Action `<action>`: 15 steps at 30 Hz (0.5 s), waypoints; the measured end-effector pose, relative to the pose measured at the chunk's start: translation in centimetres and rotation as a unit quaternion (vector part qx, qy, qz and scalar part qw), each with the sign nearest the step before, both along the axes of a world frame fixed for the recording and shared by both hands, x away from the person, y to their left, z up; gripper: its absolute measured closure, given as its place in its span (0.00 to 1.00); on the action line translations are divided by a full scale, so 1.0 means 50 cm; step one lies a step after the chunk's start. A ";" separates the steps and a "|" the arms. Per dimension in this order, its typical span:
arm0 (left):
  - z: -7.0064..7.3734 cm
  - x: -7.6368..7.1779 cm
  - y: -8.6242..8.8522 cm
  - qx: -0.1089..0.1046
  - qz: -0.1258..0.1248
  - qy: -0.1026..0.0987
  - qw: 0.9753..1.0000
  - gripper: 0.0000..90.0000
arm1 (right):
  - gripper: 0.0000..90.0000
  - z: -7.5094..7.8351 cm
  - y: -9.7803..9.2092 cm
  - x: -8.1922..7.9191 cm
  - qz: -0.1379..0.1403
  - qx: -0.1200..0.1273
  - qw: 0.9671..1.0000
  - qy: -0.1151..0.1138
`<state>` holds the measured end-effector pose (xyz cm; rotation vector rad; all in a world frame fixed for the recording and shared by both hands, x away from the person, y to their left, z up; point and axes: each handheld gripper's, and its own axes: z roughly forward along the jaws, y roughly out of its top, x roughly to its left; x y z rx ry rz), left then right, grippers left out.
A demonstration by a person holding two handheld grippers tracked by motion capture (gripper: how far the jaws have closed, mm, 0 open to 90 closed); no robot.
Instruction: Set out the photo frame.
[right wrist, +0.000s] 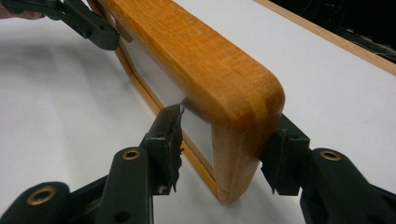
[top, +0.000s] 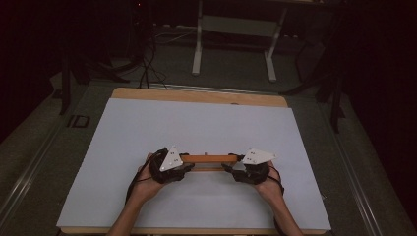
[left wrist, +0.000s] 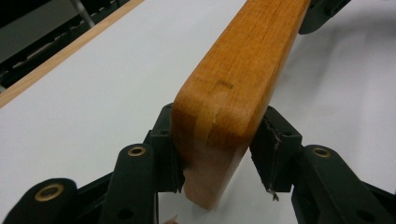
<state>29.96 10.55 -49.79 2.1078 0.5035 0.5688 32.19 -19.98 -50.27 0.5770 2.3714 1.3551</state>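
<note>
High view: two claws, left claw (top: 188,162) and right claw (top: 231,163), clamp one wooden frame (top: 209,159)

The high view looks forward and down on the table (top: 147,123); both gripper views sit close at opposite ends of the wooden frame (left wrist: 233,79)

frame (right wrist: 196,60): smooth satin wood | table cover (top: 196,128): matt white
</note>
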 end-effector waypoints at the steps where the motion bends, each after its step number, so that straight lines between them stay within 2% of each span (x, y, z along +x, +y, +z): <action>1: 0.000 0.000 0.000 0.000 0.000 0.000 1.000 0.63 | 0.58 0.000 0.000 0.000 0.000 0.000 1.000 0.000; 6: 0.005 0.000 0.001 -0.006 0.000 0.012 1.000 0.63 | 0.58 0.003 -0.001 0.000 0.001 0.002 1.000 0.001; 9: 0.011 -0.001 0.005 -0.016 -0.001 0.018 1.000 0.64 | 0.58 0.007 0.000 -0.001 0.001 0.006 1.000 0.001; 15: 0.022 -0.005 0.009 -0.026 -0.003 0.022 0.999 0.64 | 0.58 0.013 -0.002 -0.001 0.007 0.019 1.000 0.009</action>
